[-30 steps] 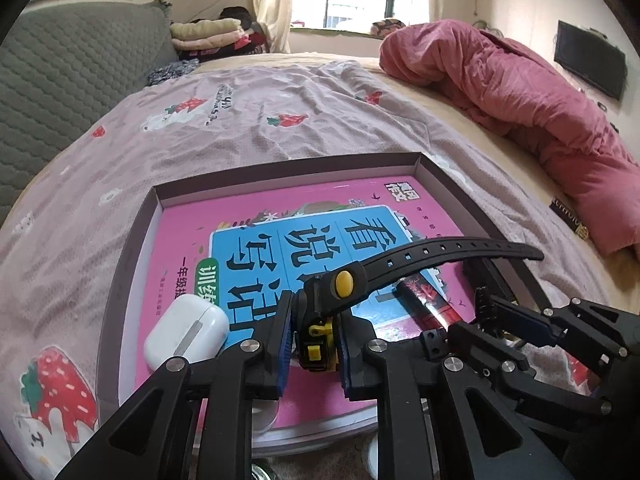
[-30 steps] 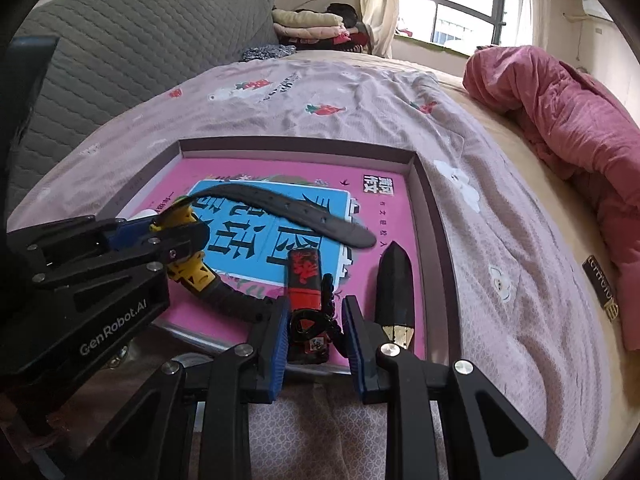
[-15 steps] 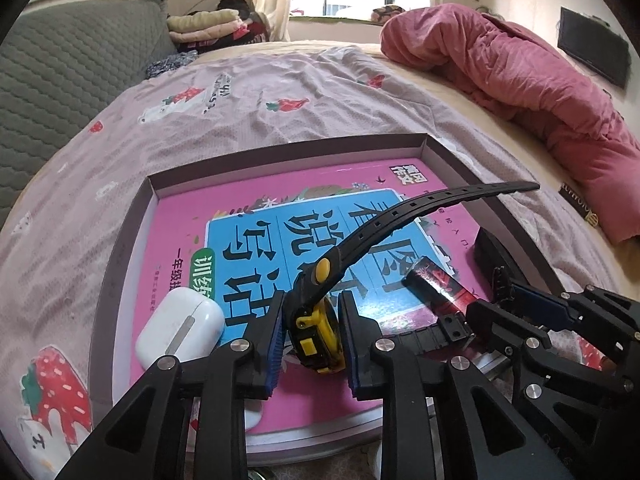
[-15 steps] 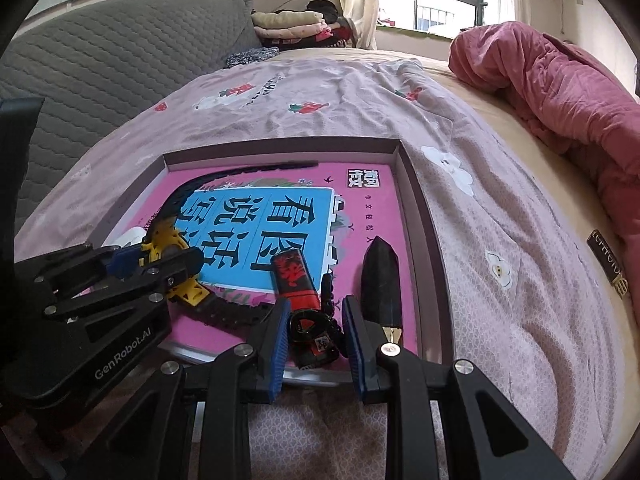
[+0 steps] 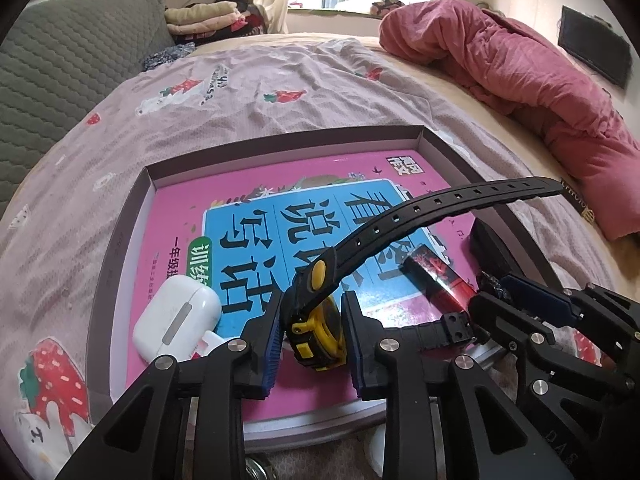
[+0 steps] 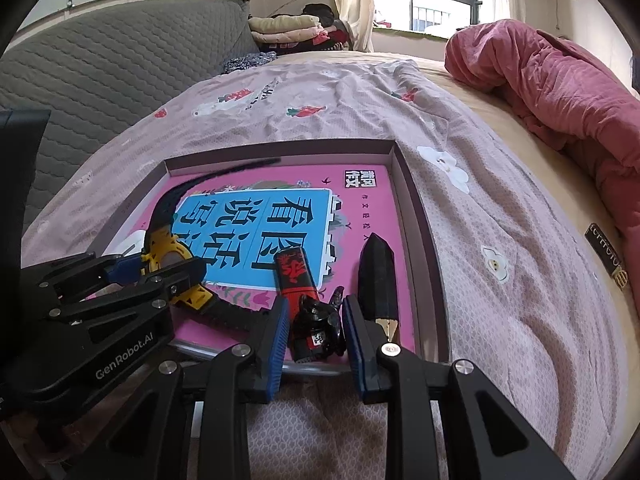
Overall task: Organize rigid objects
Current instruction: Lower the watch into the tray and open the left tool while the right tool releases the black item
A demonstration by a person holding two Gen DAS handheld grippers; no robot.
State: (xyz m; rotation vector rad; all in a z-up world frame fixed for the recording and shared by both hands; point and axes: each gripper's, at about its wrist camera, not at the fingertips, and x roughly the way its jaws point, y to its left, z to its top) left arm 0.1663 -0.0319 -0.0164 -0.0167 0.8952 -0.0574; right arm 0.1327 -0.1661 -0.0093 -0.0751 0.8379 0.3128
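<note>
A shallow grey tray lies on the bed with a pink book inside it. On the book rests a yellow-and-black watch with a long black strap. My left gripper has it between its pads; the jaws are opening and small gaps show on both sides. My right gripper is shut on the near end of a red-and-black lighter lying at the book's front edge. The watch also shows at the left of the right wrist view.
A white earbud case sits left of the watch. A black pointed pen piece with a gold tip lies right of the lighter. A pink quilt is heaped at the far right, a grey padded headboard at the left.
The left jaws have widened off the watch, which has come down onto the book. Its strap has swung away across the book. The right gripper still holds the lighter, slightly turned.
</note>
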